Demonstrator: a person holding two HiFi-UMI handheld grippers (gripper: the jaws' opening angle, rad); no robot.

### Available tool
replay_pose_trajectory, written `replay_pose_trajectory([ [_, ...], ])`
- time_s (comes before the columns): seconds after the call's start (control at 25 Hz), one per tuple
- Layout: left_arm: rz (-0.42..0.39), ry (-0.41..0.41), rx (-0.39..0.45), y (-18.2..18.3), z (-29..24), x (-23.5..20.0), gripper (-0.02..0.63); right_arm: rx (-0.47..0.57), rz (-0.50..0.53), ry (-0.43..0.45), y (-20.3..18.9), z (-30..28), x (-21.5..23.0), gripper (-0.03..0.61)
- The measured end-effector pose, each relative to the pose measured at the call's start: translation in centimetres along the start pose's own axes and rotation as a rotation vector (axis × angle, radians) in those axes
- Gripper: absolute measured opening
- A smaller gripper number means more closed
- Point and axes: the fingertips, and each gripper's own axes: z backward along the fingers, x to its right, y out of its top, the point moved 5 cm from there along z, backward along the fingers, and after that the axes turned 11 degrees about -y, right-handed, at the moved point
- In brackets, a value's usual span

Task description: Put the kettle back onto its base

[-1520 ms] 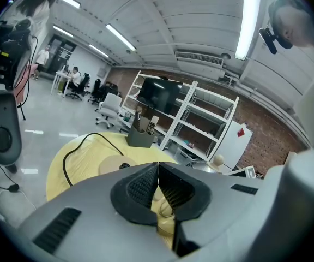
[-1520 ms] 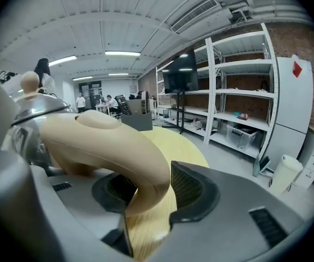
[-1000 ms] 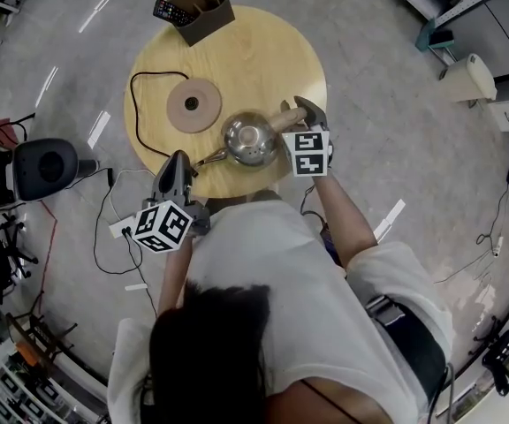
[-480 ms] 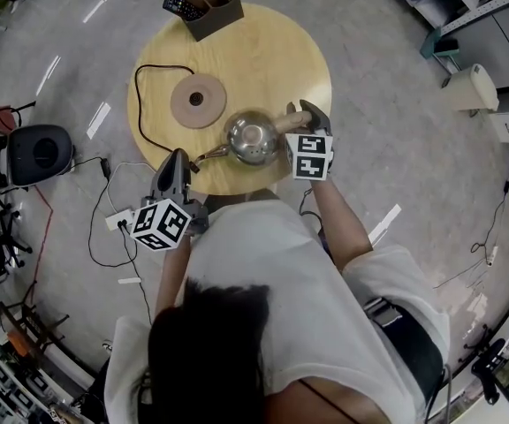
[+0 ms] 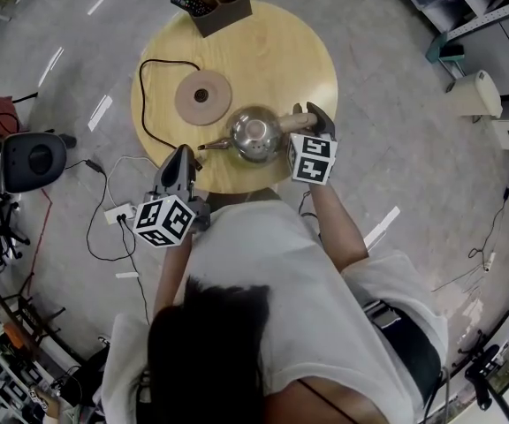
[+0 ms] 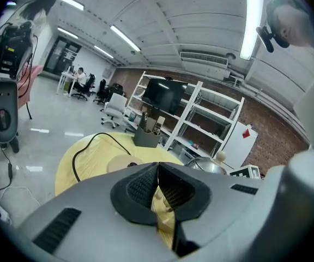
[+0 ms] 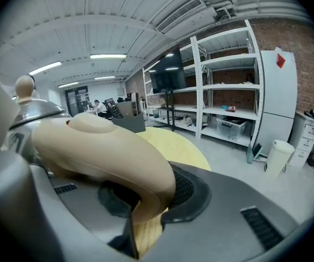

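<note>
We've got the right gripper (image 5: 306,117) clamped on the kettle's (image 5: 254,136) beige handle (image 5: 292,122). In the right gripper view both pads squeeze the handle (image 7: 102,146) near its lower curve, w/ the steel body and knob lid to the left. The kettle sits over the near-middle of the round table (image 5: 307,51). We can't tell whether it's resting on the wood or raised a little.

Key relation: the base (image 5: 203,98), a flat tan disc w/ a dark centre socket, lies up and left of the kettle in the head view, i.e. farther onto the table and on the far side of the kettle from our right gripper. They're just beside each other, w/ a thin strip of wood btwn them. The kettle's long axis runs approx left-right, w/ the handle at right in our grip and the spout (image 5: 212,146) pointing left. We reckon the carry goes diagonally away-left, then straight down so the bottom meets the socket.

The left gripper (image 5: 179,155) hangs at the near table edge, jaws pressed together on nothing. It's nearer the base than the right one, but idle. The cord (image 5: 148,78) loops off the base's left side, clear of the path. A box (image 5: 222,5) of remotes sits at the far edge, well apart.
</note>
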Motion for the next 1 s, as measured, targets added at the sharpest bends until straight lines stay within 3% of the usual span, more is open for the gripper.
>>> replay_pose_trajectory([
  [0.2, 0.005, 0.009, 0.003, 0.0, 0.2, -0.4, 0.028, -0.001, -0.063, 0.016, 0.7, -0.4, -0.1, 0.104],
  [0.68, 0.054, 0.001, 0.065, 1.4, 0.2, -1.1, 0.027, 0.077, -0.061, 0.005, 7.1, -1.0, -1.8, 0.104],
  [0.88, 0.11, 0.01, 0.113, 2.3, 0.3, -1.8, 0.027, 0.071, -0.058, -0.013, 8.4, -1.7, -2.9, 0.104],
  [1.0, 0.101, 0.014, 0.121, 2.7, 0.5, -2.0, 0.028, 0.066, -0.053, -0.013, 8.9, -2.3, -3.9, 0.104],
])
